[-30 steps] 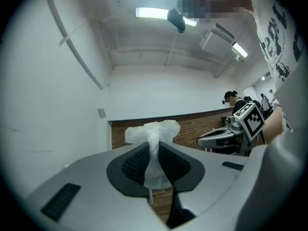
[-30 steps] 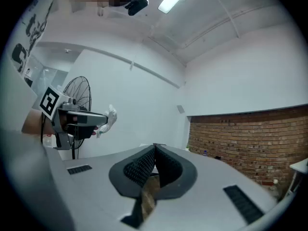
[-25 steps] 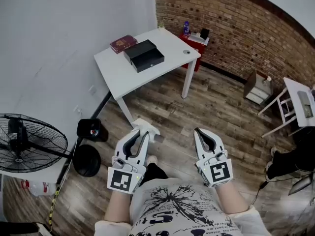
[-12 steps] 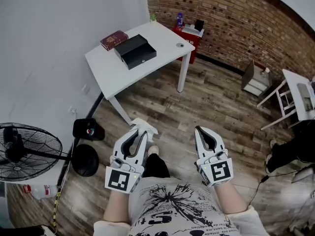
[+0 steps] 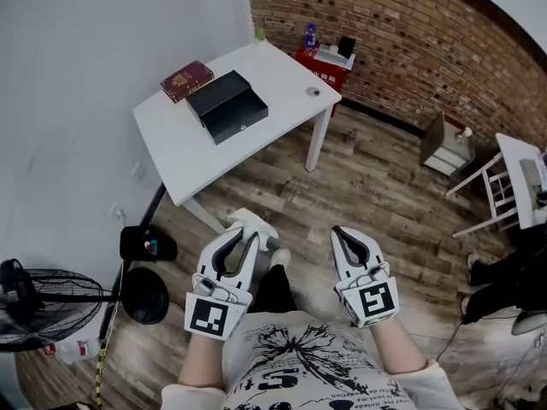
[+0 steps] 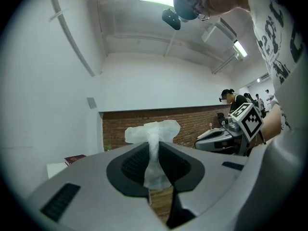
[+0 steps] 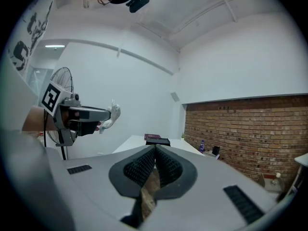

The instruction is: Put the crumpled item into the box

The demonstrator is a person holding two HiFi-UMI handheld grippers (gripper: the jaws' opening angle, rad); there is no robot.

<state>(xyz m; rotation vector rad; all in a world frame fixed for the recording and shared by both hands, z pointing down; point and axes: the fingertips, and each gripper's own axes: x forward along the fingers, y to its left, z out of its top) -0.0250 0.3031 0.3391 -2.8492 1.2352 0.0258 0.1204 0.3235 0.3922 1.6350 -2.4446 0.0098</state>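
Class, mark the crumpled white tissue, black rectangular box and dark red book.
crumpled white tissue (image 6: 153, 131), left gripper view, bunched top.
black rectangular box (image 5: 226, 105), head view, its middle.
dark red book (image 5: 186, 80), head view, cover centre.

Sparse office-like room: brick wall (image 5: 427, 41), white table (image 5: 282, 75), standing fan (image 5: 34, 301), wood-plank floor (image 5: 376, 186)

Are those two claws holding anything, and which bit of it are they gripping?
The left gripper pinches a crumpled white tissue by its narrow twisted end; the fluffy part sticks out past the tips. The right gripper is shut and empty.
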